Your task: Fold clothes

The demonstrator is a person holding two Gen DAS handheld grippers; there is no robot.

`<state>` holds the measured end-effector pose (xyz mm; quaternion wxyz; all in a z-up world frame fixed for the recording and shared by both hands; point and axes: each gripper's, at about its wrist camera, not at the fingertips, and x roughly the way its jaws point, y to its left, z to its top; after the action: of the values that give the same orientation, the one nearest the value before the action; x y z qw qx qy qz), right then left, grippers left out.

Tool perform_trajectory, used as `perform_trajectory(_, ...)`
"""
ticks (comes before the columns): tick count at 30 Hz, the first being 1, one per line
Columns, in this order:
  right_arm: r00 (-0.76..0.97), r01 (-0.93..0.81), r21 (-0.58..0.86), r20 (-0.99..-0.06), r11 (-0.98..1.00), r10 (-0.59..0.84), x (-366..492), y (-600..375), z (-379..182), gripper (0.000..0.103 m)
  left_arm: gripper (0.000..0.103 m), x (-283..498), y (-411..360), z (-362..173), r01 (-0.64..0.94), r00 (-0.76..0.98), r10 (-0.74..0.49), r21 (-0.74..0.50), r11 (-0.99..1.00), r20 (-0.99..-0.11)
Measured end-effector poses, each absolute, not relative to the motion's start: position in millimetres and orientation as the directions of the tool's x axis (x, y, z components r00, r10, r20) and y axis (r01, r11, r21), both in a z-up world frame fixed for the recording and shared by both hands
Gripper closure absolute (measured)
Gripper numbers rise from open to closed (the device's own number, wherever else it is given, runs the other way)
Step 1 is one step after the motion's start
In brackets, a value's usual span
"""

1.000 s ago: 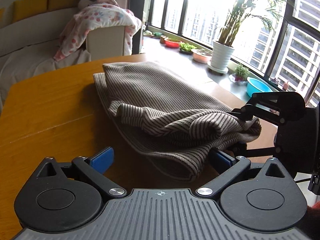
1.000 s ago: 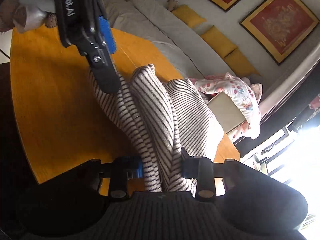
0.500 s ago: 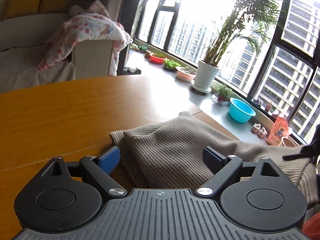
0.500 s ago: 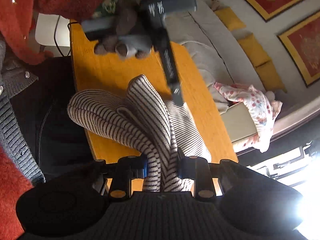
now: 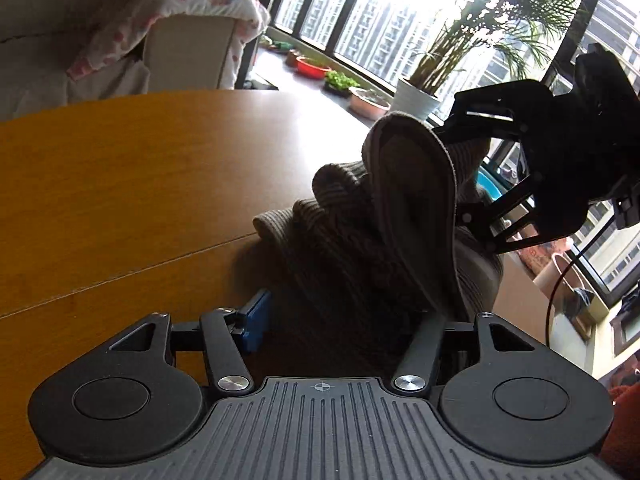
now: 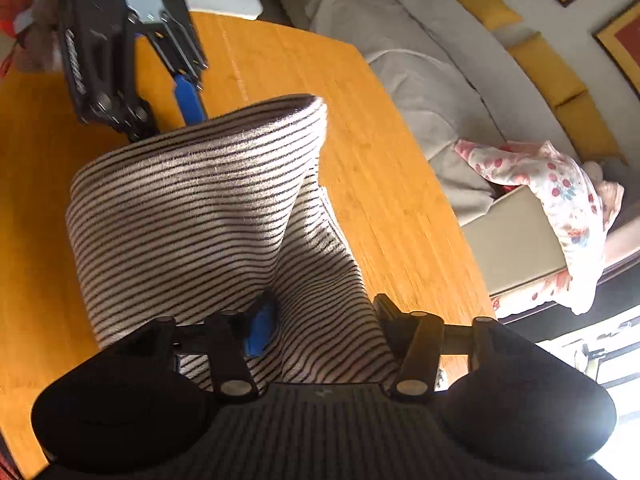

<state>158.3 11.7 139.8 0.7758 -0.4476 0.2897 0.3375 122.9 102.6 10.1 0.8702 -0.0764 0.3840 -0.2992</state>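
A striped brown-and-cream knit garment (image 5: 384, 216) hangs bunched above the wooden table (image 5: 120, 184). My left gripper (image 5: 340, 320) has its jaws around the garment's near end; its right finger is hidden by cloth. My right gripper (image 5: 472, 176) shows at the right in the left wrist view, holding the garment's raised far end. In the right wrist view the garment (image 6: 192, 208) runs up from my right gripper (image 6: 320, 320), whose jaws sit wide with thick cloth between them. The left gripper (image 6: 176, 96) is at the upper left there, behind the cloth.
A sofa with yellow cushions (image 6: 540, 68) and a floral blanket (image 6: 560, 200) over a chair stand beyond the table. A windowsill with a potted palm (image 5: 416, 96) and bowls (image 5: 312, 68) runs along the right. The table edge (image 5: 516, 280) is close on the right.
The garment has been lifted off the table and now hangs bunched between both grippers. The right gripper has risen and its jaws look wider. The left gripper has closed in on the cloth.
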Motion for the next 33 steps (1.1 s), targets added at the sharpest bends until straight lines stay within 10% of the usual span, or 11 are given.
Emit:
perform_trajectory(5,0.662,-0.690,-0.405,-0.687,0.599,0.299,156.5,-17.0,149.2,0.027,0.006,113.4,129.1,43.4,0.471,0.559,-0.669,-0.477,0.742,-0.489)
perform_trajectory(11,0.744,-0.554,-0.196,-0.553,0.809,0.375,138.6,-62.4,180.7,0.001,0.003,130.1,84.9,46.7,0.528,0.512,-0.698,-0.458,0.715,-0.501)
perform_trajectory(18,0.838,-0.384,-0.142,-0.468,0.912,0.280,140.0,-101.9,186.9,0.000,0.004,155.5,57.9,38.3,0.489,0.582,-0.606,-0.362,0.794,-0.543)
perform_trajectory(23,0.831,-0.225,-0.371,-0.556,0.901,-0.021,184.3,-85.5,130.0,0.000,0.003,177.7,57.1,18.9,0.387,0.623,-0.433,-0.224,0.895,-0.652)
perform_trajectory(33,0.792,-0.174,-0.129,-0.607,0.976,0.061,166.3,-108.0,119.7,0.000,0.000,183.4,75.1,16.2,0.339,0.624,-0.399,-0.228,0.913,-0.672)
